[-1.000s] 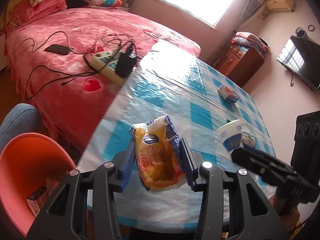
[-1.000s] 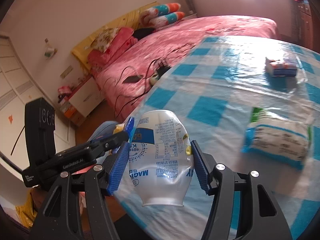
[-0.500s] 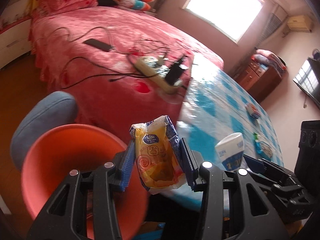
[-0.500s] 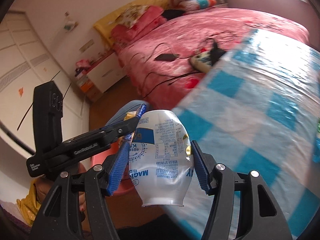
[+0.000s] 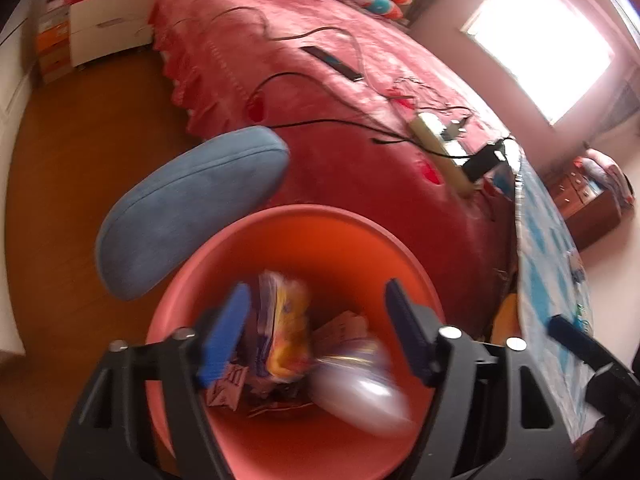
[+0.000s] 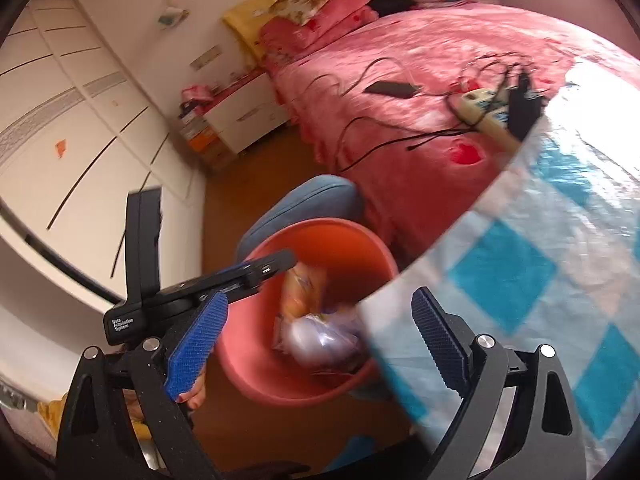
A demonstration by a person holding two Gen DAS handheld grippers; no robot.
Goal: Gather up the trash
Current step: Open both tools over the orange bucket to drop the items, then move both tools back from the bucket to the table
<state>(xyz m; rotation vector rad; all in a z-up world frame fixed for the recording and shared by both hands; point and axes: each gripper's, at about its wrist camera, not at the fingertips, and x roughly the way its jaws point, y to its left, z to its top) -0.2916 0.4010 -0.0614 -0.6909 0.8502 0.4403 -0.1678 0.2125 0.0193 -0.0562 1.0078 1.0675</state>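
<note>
Both pairs of jaws have just sprung apart and both stand spread with nothing pinched! The left gripper (image 5: 316, 332) hangs right over the round orange plastic bin (image 5: 248, 440), and the yellow snack wrapper (image 5: 286, 336) it clamped a second ago is now blurred between the blue pads, free of them, down in the bin. The right gripper (image 6: 320, 336) has let go too: the squashed white plastic bottle (image 6: 316, 336) it held is a pale streak inside the bin, right beside the wrapper, on top of the boxes already there. The blue-and-white checked bench (image 6: 540, 280) edge sits to the right. Behind the bin is a blue cushioned stool (image 5: 188, 208), then the pink bed (image 5: 360, 92) with its cables and white power strip (image 5: 440, 140).
</note>
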